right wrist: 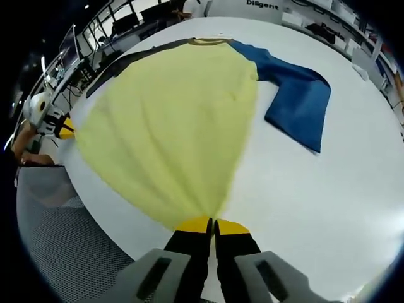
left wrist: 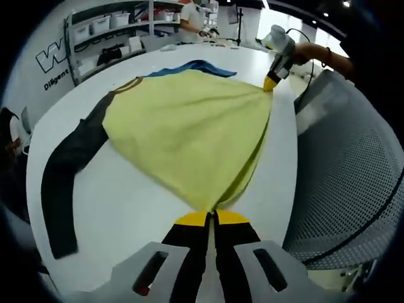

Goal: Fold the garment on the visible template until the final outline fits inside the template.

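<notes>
Both tongs point(left wrist: 211, 218) point(right wrist: 213, 225) pinch the yellow garment point(left wrist: 189, 132) hem beside a perforated chair point(left wrist: 353, 183).

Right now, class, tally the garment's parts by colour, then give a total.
Yellow body: 1
Dark grey sleeve: 1
Blue sleeve: 1
Total: 3

Left hand-held gripper point(left wrist: 212, 218) jaws pinched together, right hand-held gripper point(right wrist: 213, 225) likewise, held apart
</notes>
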Demonstrator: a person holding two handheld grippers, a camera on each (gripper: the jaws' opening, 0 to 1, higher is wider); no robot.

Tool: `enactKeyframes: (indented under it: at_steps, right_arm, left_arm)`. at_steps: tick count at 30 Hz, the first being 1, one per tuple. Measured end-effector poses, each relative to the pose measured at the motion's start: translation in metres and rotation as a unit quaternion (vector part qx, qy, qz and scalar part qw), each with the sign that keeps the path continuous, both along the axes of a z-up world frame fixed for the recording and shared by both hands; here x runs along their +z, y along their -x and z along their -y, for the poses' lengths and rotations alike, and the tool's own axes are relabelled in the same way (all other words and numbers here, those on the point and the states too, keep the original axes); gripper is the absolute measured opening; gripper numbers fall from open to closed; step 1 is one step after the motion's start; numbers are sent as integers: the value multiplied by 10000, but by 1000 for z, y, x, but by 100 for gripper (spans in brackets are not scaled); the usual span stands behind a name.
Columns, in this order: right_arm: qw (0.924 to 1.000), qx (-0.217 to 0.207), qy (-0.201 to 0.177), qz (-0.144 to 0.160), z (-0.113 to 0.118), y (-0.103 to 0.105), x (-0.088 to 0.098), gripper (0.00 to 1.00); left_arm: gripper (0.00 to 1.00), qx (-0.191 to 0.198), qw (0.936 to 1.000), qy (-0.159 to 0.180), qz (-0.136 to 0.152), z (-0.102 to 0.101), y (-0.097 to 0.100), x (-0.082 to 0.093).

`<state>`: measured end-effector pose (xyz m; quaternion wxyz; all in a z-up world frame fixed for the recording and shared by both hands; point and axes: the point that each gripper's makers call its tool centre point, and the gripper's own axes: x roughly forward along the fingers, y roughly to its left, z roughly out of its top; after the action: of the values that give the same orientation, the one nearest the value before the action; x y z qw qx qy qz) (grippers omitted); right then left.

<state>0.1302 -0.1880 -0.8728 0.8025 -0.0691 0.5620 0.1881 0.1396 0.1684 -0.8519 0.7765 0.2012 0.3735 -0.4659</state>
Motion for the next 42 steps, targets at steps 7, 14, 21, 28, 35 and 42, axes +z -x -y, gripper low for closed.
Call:
enactKeyframes:
  at_steps: [7, 14, 21, 28, 35, 42]
  right_arm:
    - [9998, 134, 163, 12, 0, 4, 0, 0]
    - [9996, 146, 228, -11, 3, 6, 0, 0]
    - [9994, 165, 296, -25, 5, 9, 0, 0]
    - [9993, 211, 311, 35, 7, 9, 0, 0]
    - [9993, 166, 331, 30, 10, 11, 0, 0]
    - [9989, 299, 346, 48, 9, 12, 0, 0]
  left_arm:
    - [9, 49, 9999, -55, 71, -1, 4, -1]
    - [9, 274, 9995, 127, 14, -1, 11, -3]
    - [9, 406, 9989, 232, 86, 0, 14, -3]
    - [9, 434, 9987, 206, 163, -1, 16, -4]
    - [10, 771, 9963, 366, -19, 3, 21, -4]
    - [10, 1661, 9819, 910, -13, -5, 9, 9]
